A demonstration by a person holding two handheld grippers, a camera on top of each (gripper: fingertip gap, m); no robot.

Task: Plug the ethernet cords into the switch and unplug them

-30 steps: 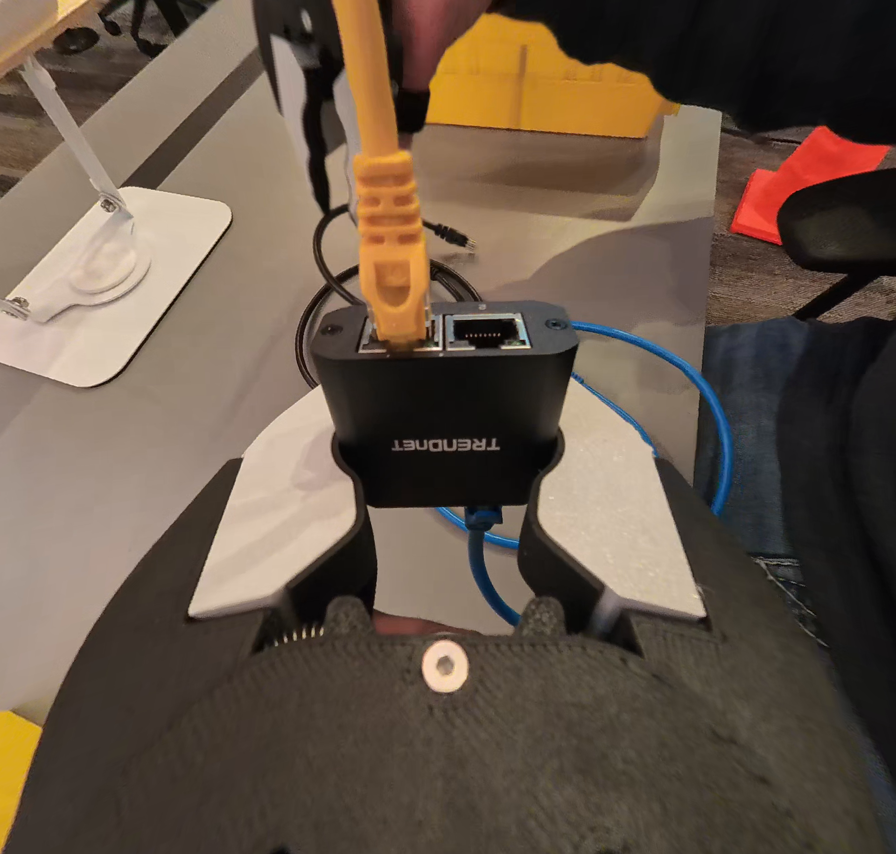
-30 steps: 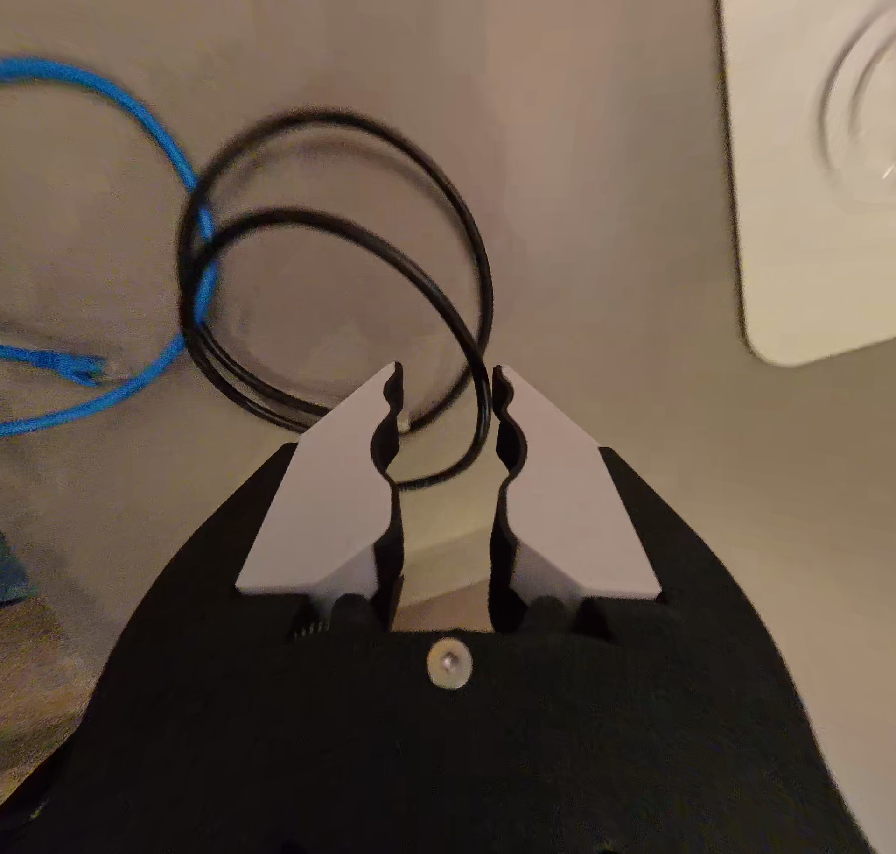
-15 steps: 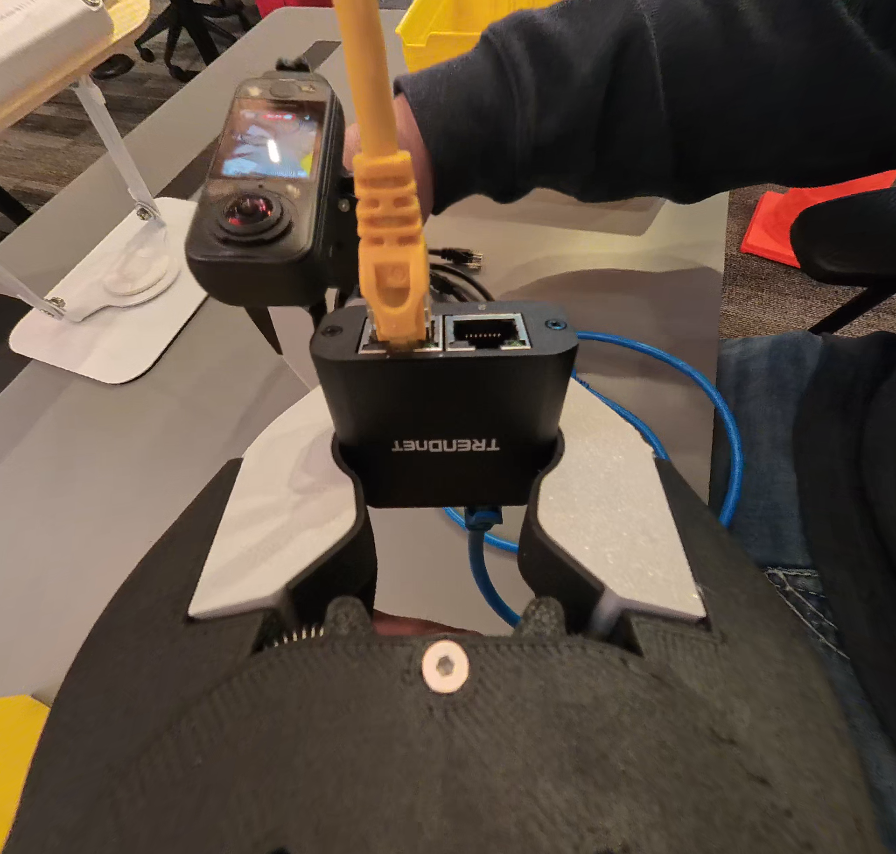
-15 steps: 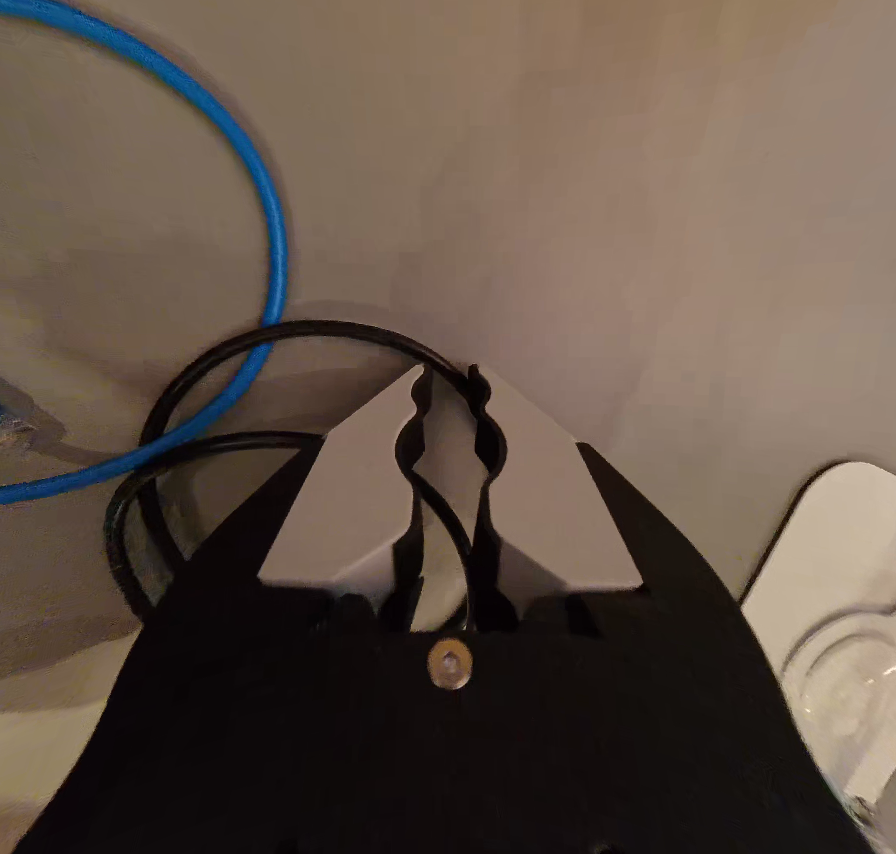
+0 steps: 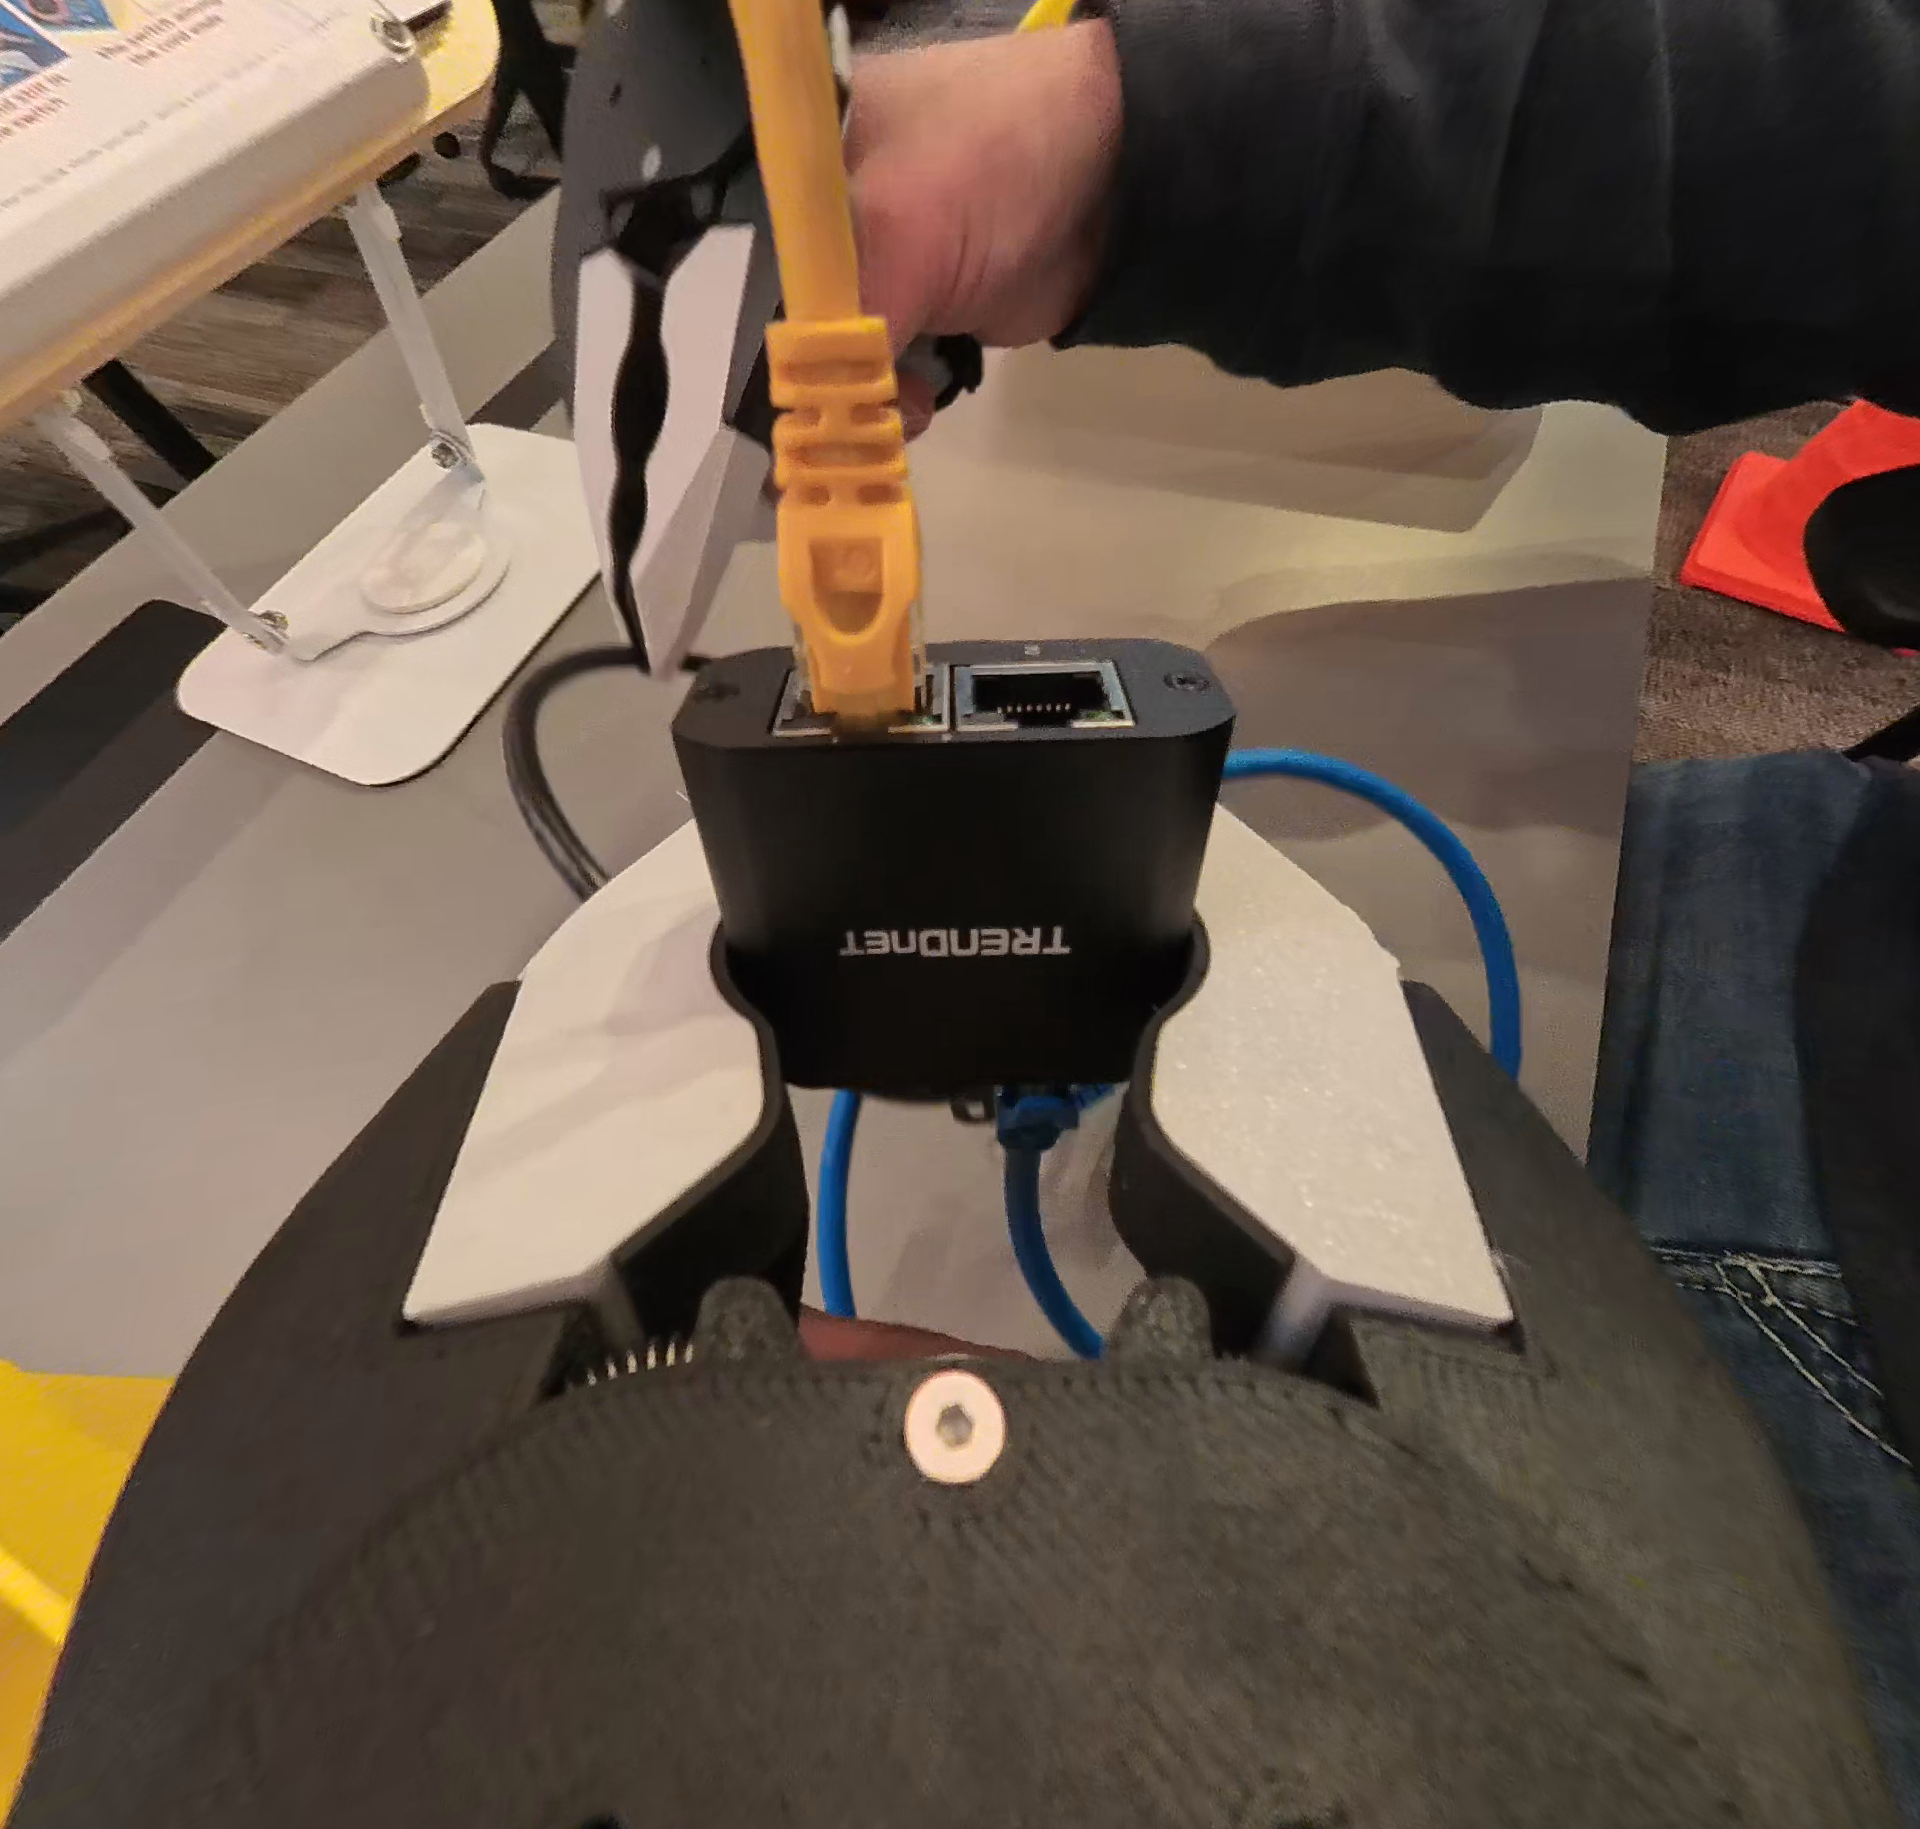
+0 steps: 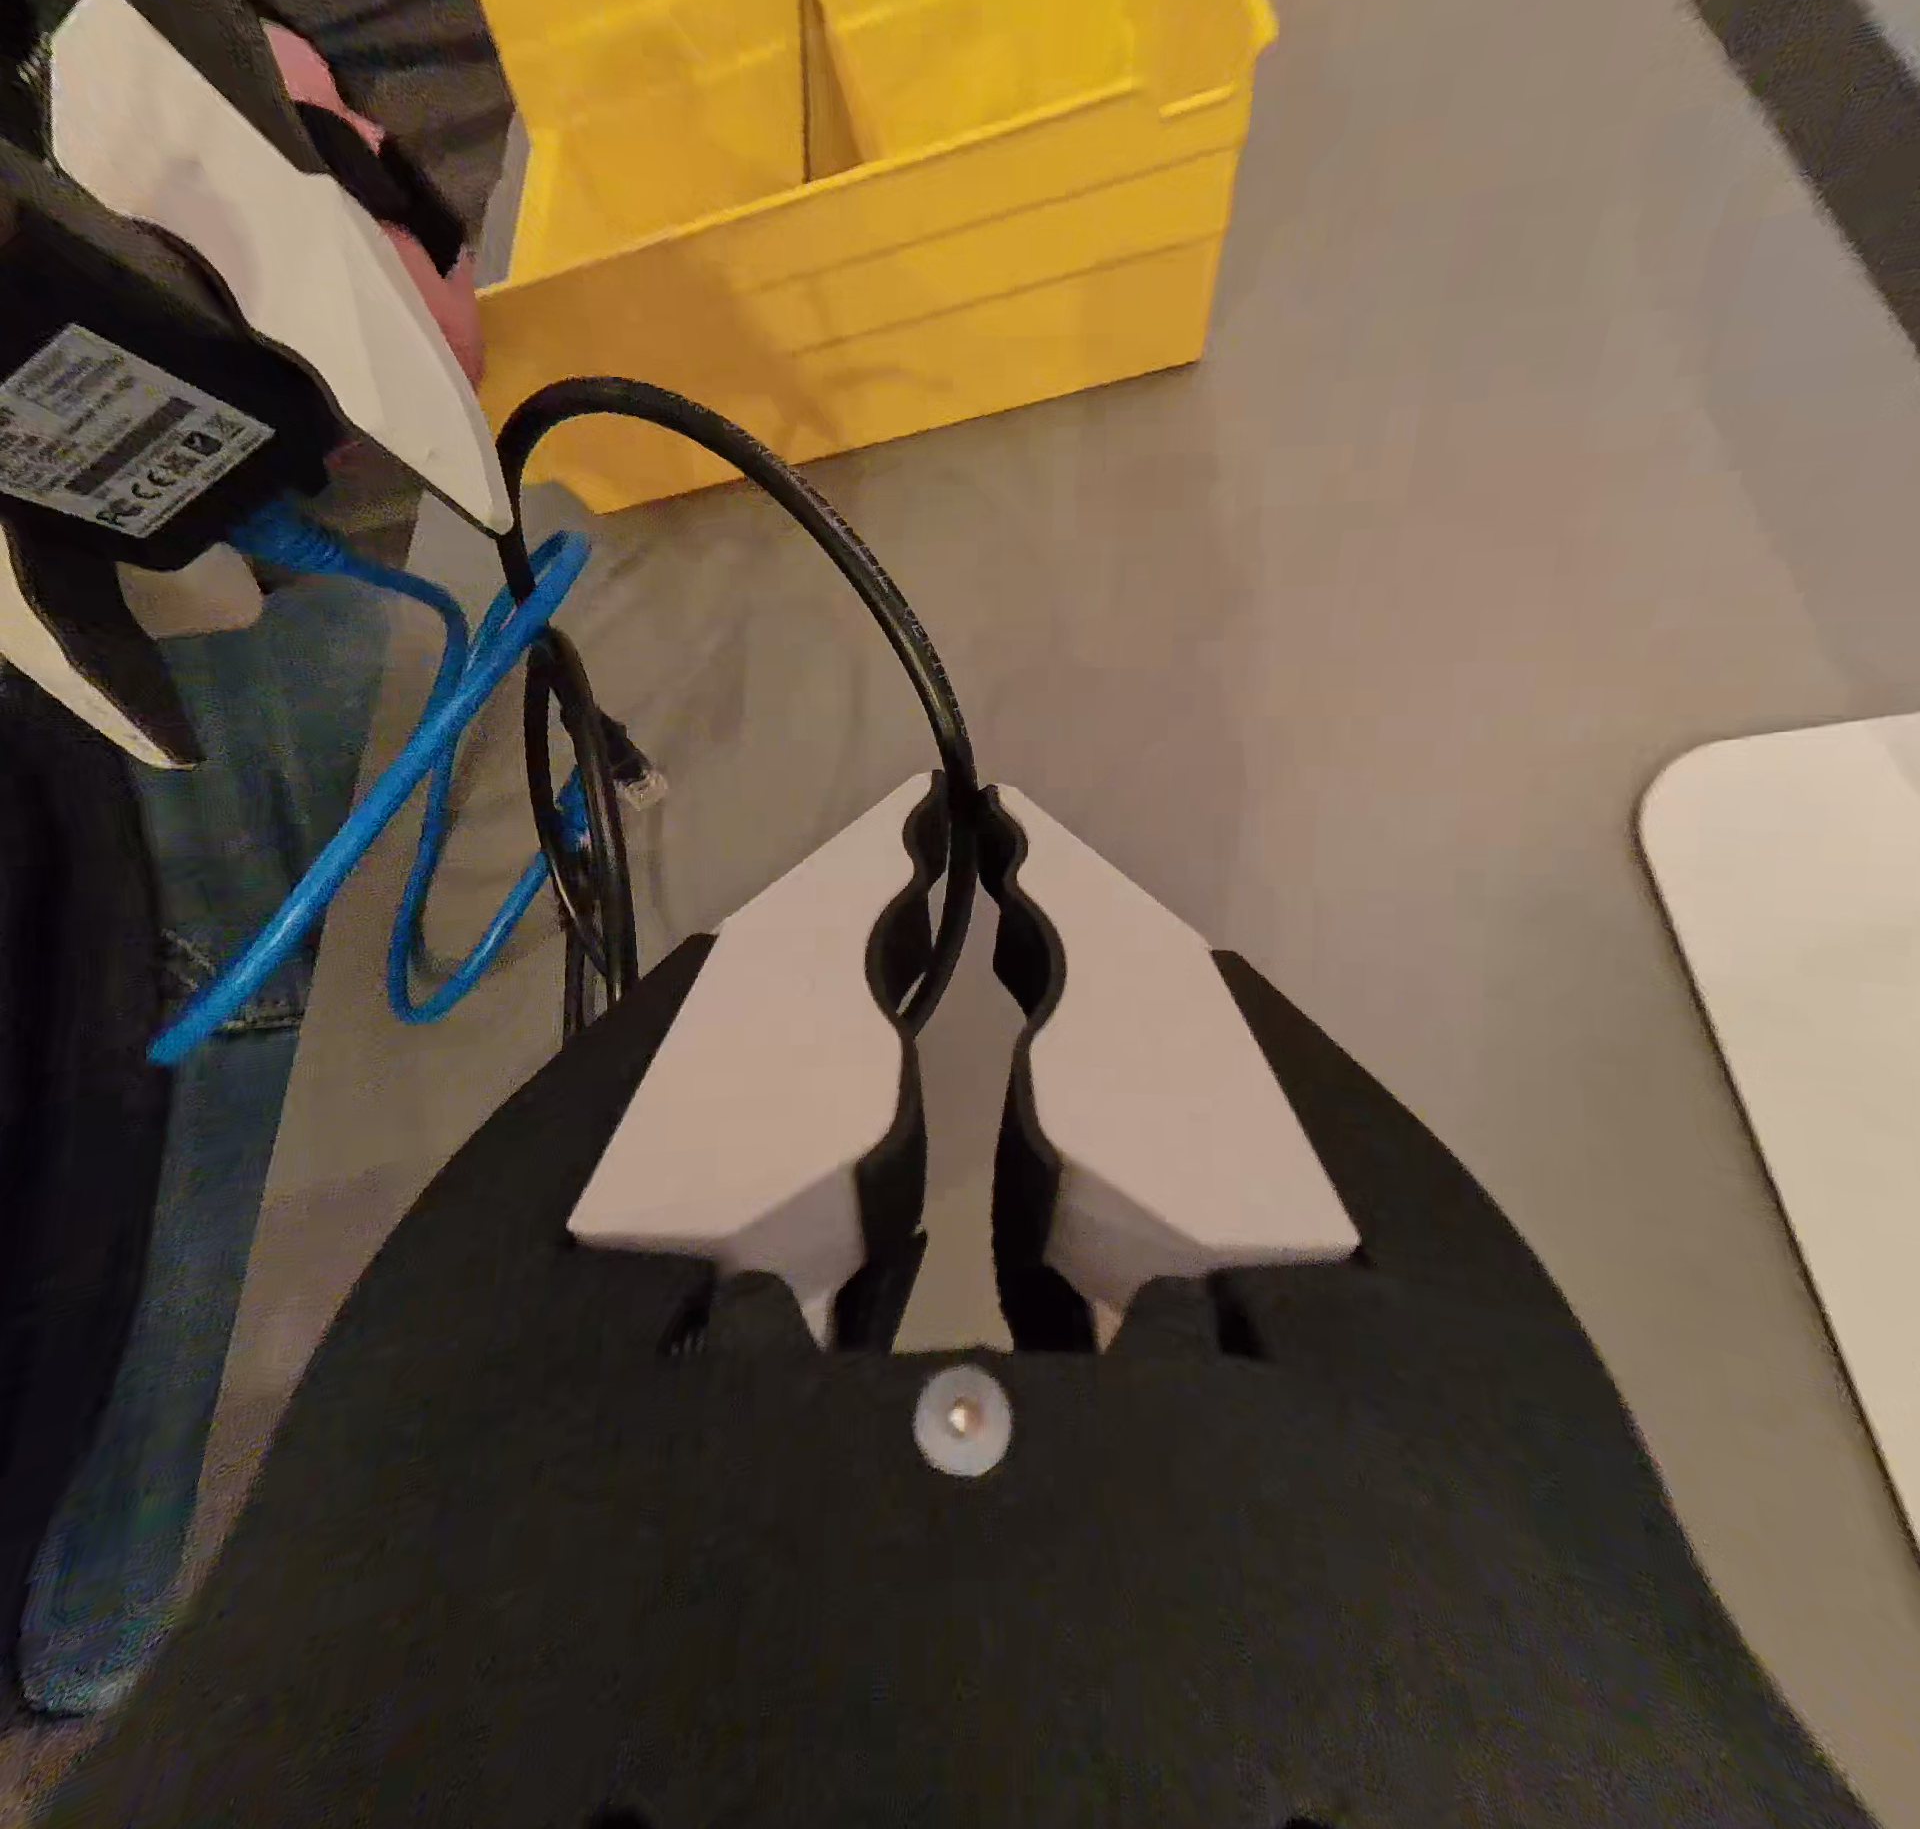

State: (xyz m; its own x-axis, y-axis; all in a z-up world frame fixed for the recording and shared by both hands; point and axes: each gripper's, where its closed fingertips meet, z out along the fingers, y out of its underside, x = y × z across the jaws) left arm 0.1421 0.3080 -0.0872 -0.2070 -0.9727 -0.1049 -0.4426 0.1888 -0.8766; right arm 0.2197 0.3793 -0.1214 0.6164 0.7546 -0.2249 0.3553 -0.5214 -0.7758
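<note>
While clamped between the wide-spread jaws of the left gripper (image 5: 961, 1010), at centre of the left wrist view, could still tilt: grips only the lower end of the black switch (image 5: 951, 823), so any sideways push at the top levers against that hold.

Pinches the black cord (image 6: 831, 543) mid-length in the right gripper (image 6: 961, 813), jaws nearly shut, at centre of the right wrist view. Leaves that cord's plug (image 6: 629, 761) loose at left of centre, well apart from the fingertips. Cannot aim a plug held that way, and may let the thin cord slide through.

Crosses the blue cord (image 6: 457, 740) at left as well. Lifting may drag that loop and tug the blue plug that appears seated in the switch's lower end. May also knock the yellow cord (image 5: 847, 574) standing in the left port.

Counted, biggest first:
- one grey desk (image 6: 1351, 532)
- one yellow bin (image 6: 862, 221) at top, with one divider
- one white stand base (image 6: 1818, 948) at the right edge
- two grippers
- one switch
- three cords: yellow, blue, black
- two ports on the switch's top face, one filled and one empty port (image 5: 1039, 714)
</note>
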